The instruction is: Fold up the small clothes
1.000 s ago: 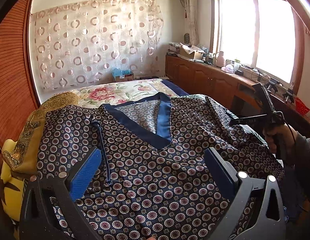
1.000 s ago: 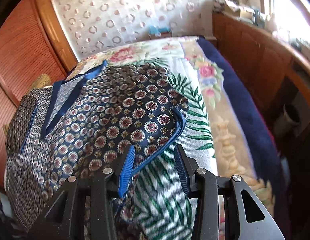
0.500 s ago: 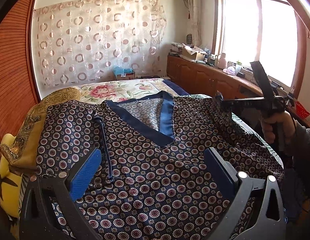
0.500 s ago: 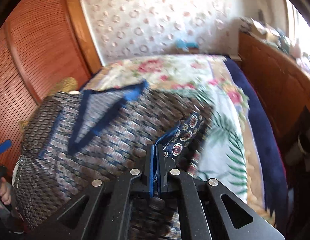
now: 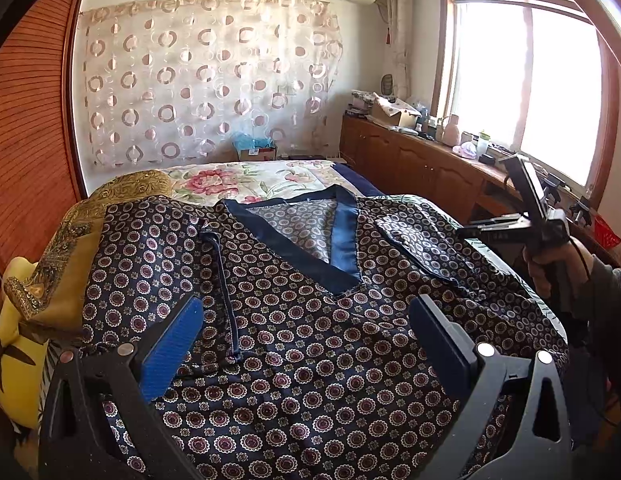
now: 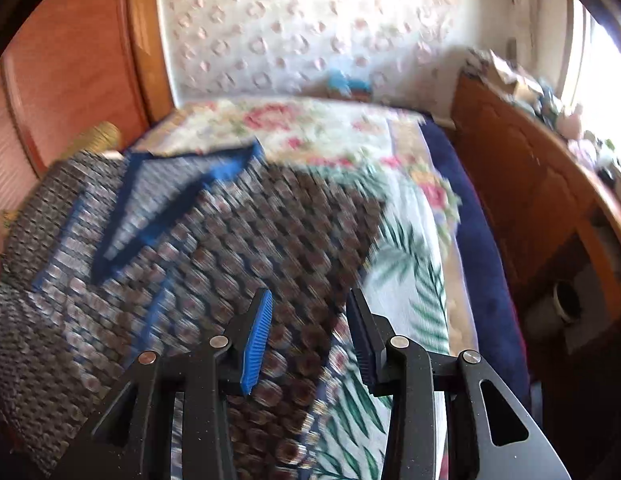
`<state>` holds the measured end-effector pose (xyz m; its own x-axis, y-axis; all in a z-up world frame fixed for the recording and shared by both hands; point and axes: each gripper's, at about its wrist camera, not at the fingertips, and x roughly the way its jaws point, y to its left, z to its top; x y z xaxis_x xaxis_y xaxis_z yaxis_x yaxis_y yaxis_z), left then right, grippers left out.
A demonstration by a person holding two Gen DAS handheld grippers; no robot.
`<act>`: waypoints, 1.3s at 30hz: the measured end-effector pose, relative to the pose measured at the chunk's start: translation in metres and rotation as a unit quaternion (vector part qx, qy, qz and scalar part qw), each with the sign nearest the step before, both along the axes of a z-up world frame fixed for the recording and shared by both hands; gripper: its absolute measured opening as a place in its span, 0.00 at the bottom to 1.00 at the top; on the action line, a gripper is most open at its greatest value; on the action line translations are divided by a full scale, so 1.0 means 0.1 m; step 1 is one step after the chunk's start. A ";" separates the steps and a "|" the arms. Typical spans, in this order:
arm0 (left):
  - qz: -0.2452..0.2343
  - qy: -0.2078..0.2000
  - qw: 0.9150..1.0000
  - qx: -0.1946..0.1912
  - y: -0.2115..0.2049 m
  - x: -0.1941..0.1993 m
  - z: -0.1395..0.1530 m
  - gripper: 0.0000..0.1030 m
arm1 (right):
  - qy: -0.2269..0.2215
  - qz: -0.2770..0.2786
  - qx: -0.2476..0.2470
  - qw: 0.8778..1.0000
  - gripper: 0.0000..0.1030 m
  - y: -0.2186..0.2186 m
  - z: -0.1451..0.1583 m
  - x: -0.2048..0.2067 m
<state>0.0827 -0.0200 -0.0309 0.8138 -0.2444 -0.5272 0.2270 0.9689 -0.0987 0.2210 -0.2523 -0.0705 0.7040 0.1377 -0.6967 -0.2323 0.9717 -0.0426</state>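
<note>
Though motion blurs the shirt, the right gripper has just parted its jaws, grasping nothing; the left gripper gapes wide, its base cropped.

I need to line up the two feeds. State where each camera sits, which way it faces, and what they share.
Left wrist: on the left gripper, jaws open, looking down over the patterned top toward the curtain; the right gripper and its hand show.
Right wrist: on the right gripper, jaws open and empty, over the top's right edge.
Shared: top, floral bedspread, curtain.

Daylight glares through the window; the right wrist view is motion-blurred, both bent at fisheye edges.
</note>
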 end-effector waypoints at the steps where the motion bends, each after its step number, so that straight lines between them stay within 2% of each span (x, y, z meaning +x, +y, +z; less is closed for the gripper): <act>1: 0.001 0.001 1.000 0.000 0.01 0.01 -0.01 1.00 | 0.011 -0.002 0.004 1.000 0.39 -0.03 -0.07 0.02; 6: 0.005 0.004 1.000 0.000 0.05 0.02 -0.03 1.00 | 0.045 -0.013 0.008 0.999 0.39 -0.09 -0.23 0.14; 7: 0.005 0.004 1.000 0.000 0.05 0.02 -0.03 1.00 | 0.052 -0.013 0.010 0.998 0.35 -0.09 -0.27 0.16; 8: 0.005 0.005 1.000 0.001 0.05 0.02 -0.03 1.00 | 0.056 -0.011 0.013 0.998 0.29 -0.10 -0.28 0.22; 9: 0.006 0.005 1.000 0.002 0.05 0.02 -0.04 1.00 | 0.059 -0.003 0.020 0.998 0.11 -0.11 -0.29 0.23; 10: 0.006 0.006 1.000 0.002 0.05 0.03 -0.04 1.00 | 0.057 0.007 0.023 0.998 0.05 -0.12 -0.27 0.26; 12: 0.007 0.008 1.000 0.003 0.06 0.03 -0.05 1.00 | 0.045 0.029 0.013 0.998 0.03 -0.11 -0.24 0.24; 14: 0.008 0.007 1.000 0.004 0.07 0.03 -0.06 1.00 | 0.036 0.028 0.008 0.999 0.02 -0.19 -0.18 0.21; 19: 0.014 0.010 1.000 0.001 0.12 0.06 -0.07 1.00 | 0.023 -0.024 -0.003 0.999 0.02 -0.48 -0.11 0.23; 23: 0.024 0.009 1.000 0.003 0.22 0.10 -0.07 1.00 | 0.015 -0.022 -0.005 1.000 0.02 -0.48 -0.10 0.22; 24: 0.027 0.010 1.000 0.003 0.24 0.11 -0.06 1.00 | 0.012 -0.022 -0.003 1.000 0.05 -0.48 -0.09 0.22; 26: 0.032 0.010 0.999 0.002 0.35 0.16 -0.04 1.00 | 0.005 -0.027 -0.006 1.000 0.22 -0.45 -0.06 0.21; 28: 0.037 0.008 0.999 0.003 0.44 0.21 -0.02 1.00 | 0.002 -0.025 -0.002 1.000 0.44 -0.45 -0.06 0.23; 29: 0.042 0.008 0.999 0.006 0.50 0.26 -0.02 1.00 | 0.003 -0.025 -0.003 1.000 0.48 -0.41 -0.04 0.22; 34: 0.080 0.026 0.995 0.049 0.77 0.54 -0.06 1.00 | 0.011 -0.019 -0.006 1.000 0.50 -0.44 -0.11 0.41; 39: 0.115 0.026 0.991 0.065 1.03 0.79 -0.08 1.00 | 0.015 -0.014 -0.017 1.000 0.50 -0.44 -0.18 0.60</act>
<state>0.1620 0.0833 -0.0388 0.8111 0.0160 -0.5847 -0.0027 0.9997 0.0237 0.2812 -0.2965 -0.0882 0.6865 0.0943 -0.7210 -0.2069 0.9759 -0.0692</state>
